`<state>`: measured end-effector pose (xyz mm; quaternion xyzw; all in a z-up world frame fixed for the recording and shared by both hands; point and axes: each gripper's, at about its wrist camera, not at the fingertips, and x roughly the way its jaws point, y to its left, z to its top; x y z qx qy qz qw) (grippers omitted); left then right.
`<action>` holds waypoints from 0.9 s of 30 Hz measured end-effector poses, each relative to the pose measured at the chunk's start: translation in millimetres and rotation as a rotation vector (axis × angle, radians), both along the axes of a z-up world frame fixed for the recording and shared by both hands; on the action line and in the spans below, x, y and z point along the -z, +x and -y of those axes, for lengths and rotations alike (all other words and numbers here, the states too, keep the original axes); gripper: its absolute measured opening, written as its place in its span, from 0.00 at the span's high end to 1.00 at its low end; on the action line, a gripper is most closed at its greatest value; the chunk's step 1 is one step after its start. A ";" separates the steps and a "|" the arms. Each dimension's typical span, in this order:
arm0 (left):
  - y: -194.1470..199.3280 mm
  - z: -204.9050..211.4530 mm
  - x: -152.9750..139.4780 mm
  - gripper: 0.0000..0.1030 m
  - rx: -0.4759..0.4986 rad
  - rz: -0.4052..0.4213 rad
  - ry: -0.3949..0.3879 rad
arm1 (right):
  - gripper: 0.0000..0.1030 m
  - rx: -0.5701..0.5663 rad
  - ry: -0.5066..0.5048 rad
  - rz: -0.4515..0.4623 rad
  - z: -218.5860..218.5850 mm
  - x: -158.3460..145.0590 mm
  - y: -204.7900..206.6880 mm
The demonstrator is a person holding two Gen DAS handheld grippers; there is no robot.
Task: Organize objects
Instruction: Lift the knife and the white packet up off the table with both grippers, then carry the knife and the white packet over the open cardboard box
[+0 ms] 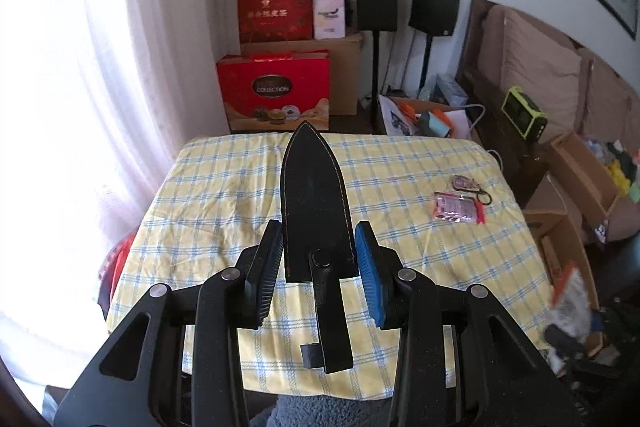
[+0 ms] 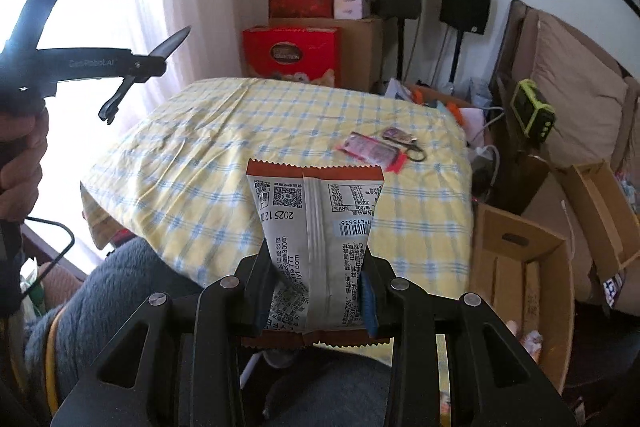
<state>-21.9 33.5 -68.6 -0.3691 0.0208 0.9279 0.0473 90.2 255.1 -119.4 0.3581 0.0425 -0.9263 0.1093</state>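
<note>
Left hand-held gripper (image 1: 318, 259): pads flank a black leather sheath (image 1: 314, 203), apparently clamped on it near the strap end. Sheath points far, tip out over the far edge of the checked-cloth surface (image 1: 208, 187), lifted clear of it.

Right hand-held gripper (image 2: 318, 287): clenched on a grey-and-brown snack packet (image 2: 316, 223), back seam and barcode facing up, held above the near edge of the surface.

Far right on the cloth: red-edged sachet (image 2: 370, 149) with a keyring (image 2: 400, 138) just beside it.

Judgement: both items await placing. Lower each flat before releasing; set them beside the sachet group, well apart from edges, sheath first, so neither slides off the draped cloth.
</note>
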 end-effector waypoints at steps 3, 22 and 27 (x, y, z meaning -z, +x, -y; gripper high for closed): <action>4.4 -0.3 0.2 0.67 -0.020 -0.021 -0.026 | 0.66 -0.003 -0.008 0.008 -15.6 0.6 18.9; 22.6 -72.1 13.0 0.67 0.001 -0.023 -0.127 | 0.66 0.082 -0.205 -0.023 -85.3 13.0 56.0; 23.3 -78.5 7.3 0.67 -0.012 -0.043 -0.149 | 0.66 0.112 -0.229 -0.038 -100.6 8.2 61.4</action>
